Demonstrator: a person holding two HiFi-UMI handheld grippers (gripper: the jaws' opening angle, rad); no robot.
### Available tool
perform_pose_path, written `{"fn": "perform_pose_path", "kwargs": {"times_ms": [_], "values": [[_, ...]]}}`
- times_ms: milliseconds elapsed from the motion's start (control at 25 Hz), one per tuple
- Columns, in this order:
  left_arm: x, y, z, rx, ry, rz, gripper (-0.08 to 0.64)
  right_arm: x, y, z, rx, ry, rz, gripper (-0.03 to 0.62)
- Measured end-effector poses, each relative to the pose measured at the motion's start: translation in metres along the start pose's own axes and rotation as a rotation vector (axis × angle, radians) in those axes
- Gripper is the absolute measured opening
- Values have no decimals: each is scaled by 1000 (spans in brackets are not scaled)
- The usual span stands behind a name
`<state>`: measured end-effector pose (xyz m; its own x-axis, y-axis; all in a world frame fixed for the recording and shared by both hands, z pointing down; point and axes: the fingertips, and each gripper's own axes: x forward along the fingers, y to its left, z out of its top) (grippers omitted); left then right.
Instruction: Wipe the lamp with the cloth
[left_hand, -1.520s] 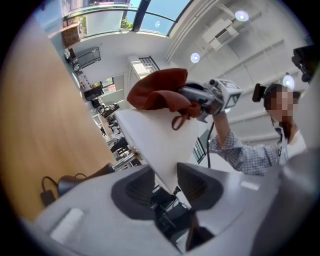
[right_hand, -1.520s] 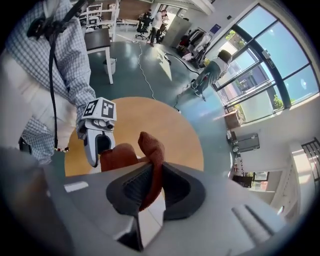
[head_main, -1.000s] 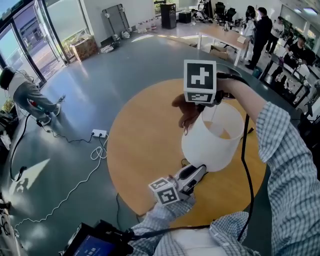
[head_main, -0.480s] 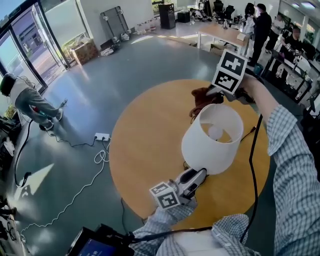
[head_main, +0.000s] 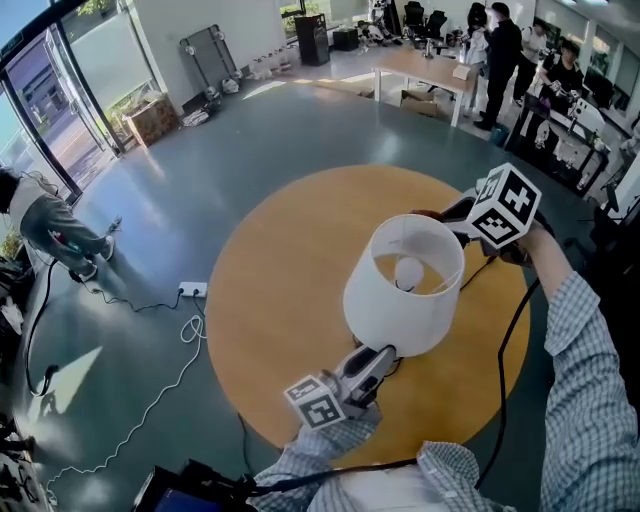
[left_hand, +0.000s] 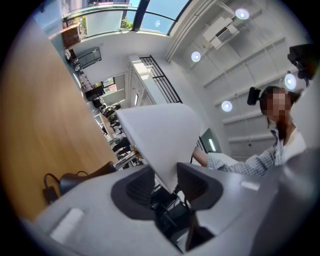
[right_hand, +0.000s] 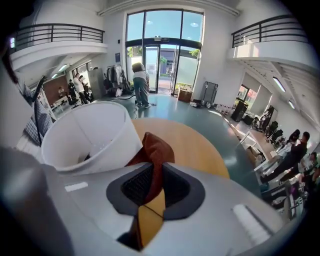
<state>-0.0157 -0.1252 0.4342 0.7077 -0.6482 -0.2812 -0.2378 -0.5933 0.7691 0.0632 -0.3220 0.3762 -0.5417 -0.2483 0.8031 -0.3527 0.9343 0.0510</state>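
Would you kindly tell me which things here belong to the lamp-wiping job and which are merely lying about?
Job: lamp, gripped by the left tool; cloth, gripped by the right tool.
Lying about: power strip, floor cable, cardboard box.

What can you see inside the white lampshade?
A round white bulb sits inside the lampshade; seen from above, its socket is covered by the bulb and the shade's wall.
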Motion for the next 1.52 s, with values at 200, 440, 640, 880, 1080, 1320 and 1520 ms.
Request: {"fn": "perform_pose_path", "kwargs": {"times_ms": [200, 440, 640, 880, 1080, 1320, 1520], "values": [[3, 1, 2, 1, 0, -1, 141, -17, 21, -38, 13, -43, -59, 49], [-1, 0, 3, -2, 5, 4, 141, -36, 63, -63, -28, -103, -150, 49], [-2, 1, 5, -4, 11, 4, 141, -44, 98, -77, -3, -160, -207, 49], [0, 3, 5, -3, 9, 3, 141, -52, 147, -89, 47, -229, -212, 49], [3, 1, 2, 0, 10, 2, 141, -96, 145, -65, 182, -444, -280, 49], [2, 0, 4, 0, 10, 4, 143, -165, 130, 13, 193, -744, -406, 49], [3, -1, 1, 3, 12, 4, 142, -112, 134, -13, 243, -646, -353, 49]]}}
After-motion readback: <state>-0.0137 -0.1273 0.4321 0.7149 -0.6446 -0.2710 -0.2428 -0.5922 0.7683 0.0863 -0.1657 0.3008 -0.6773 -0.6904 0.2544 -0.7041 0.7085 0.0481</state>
